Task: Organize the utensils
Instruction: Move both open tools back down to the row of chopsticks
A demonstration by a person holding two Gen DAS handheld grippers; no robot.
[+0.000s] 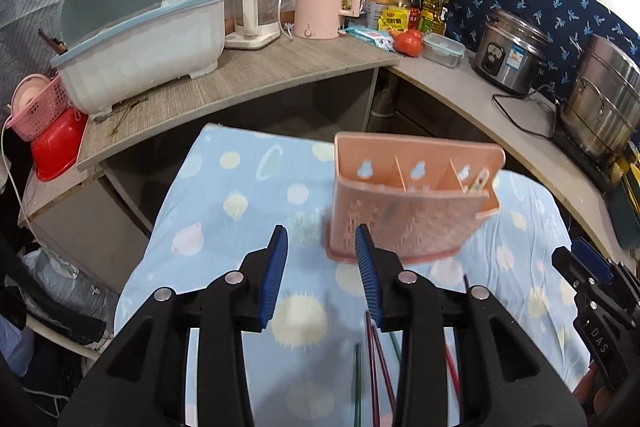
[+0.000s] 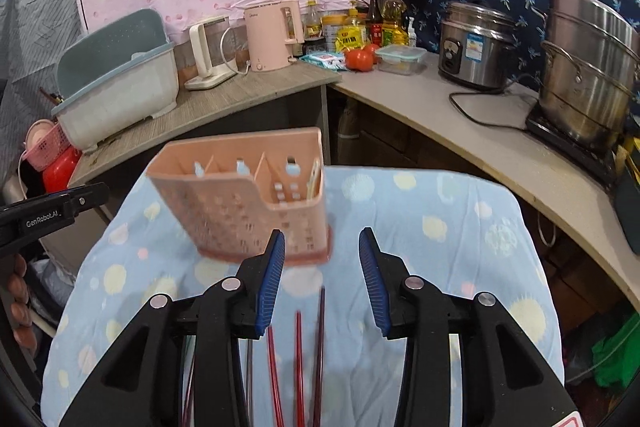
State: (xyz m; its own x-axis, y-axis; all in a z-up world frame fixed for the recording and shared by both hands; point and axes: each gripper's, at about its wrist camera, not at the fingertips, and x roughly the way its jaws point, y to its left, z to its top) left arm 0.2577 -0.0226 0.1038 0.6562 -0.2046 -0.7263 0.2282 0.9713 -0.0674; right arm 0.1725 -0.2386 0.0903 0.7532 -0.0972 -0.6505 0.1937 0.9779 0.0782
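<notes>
cloth edge: blue dotted cloth (image 1: 240,187) covers the work surface; far edge at 12 o'clock, dark gap beyond it before the L-shaped bench (image 1: 280,67).
open room: bare cloth at 9–10 o'clock of the holder in left wrist view, and at 3 o'clock of it in right wrist view.
holder: pink slotted utensil holder (image 1: 412,203) upright near far cloth edge, three compartments, something pale in the rightmost one.
chopsticks: red and green chopsticks (image 2: 298,355) flat on cloth at 6 o'clock of holder, under both claws.
left claw (image 1: 322,247): partly open, nothing between pads, right pad overlaps holder base in view; contact unclear.
right claw (image 2: 322,251): partly open, empty, above chopsticks.
bench clutter: dish bin (image 1: 140,39), kettles, pots well apart from cloth.
</notes>
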